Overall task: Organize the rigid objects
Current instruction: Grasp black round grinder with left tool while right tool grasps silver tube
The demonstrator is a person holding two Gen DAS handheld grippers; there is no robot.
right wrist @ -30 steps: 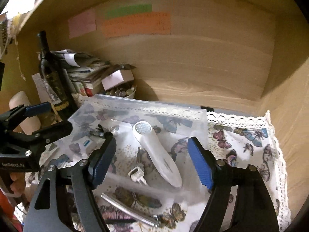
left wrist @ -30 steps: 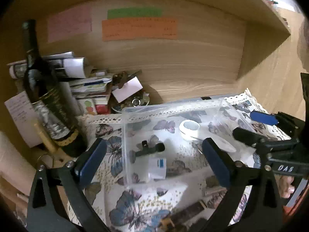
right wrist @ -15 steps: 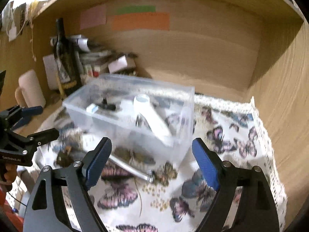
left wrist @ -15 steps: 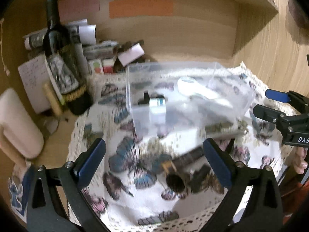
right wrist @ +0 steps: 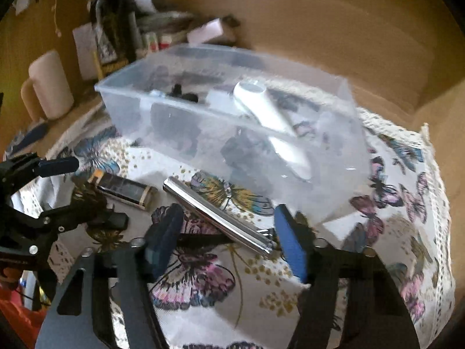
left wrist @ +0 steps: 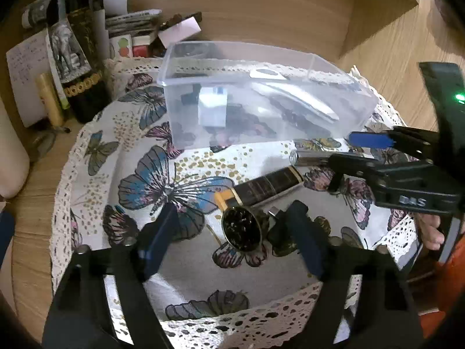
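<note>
A clear plastic bin (left wrist: 261,93) (right wrist: 221,128) stands on a butterfly-print cloth (left wrist: 151,180). It holds a white handheld device (right wrist: 267,116), a small white box (left wrist: 212,107) and dark small parts. In front of it lie a dark round-headed object with a black-and-gold bar (left wrist: 255,203) (right wrist: 125,189) and a shiny metal tube (right wrist: 215,215). My left gripper (left wrist: 232,232) is open, straddling the round-headed object. My right gripper (right wrist: 226,241) is open, with the tube's near end between its fingers.
A wine bottle (left wrist: 78,46), stacked papers and small boxes (left wrist: 130,26) crowd the back left of the wooden alcove. A beige mug (right wrist: 49,84) stands at the left. The wooden side wall (left wrist: 392,43) rises at the right.
Both grippers pulled back and dropped lower toward the cloth. They now sit over the loose objects in front of the bin instead of over the bin.
</note>
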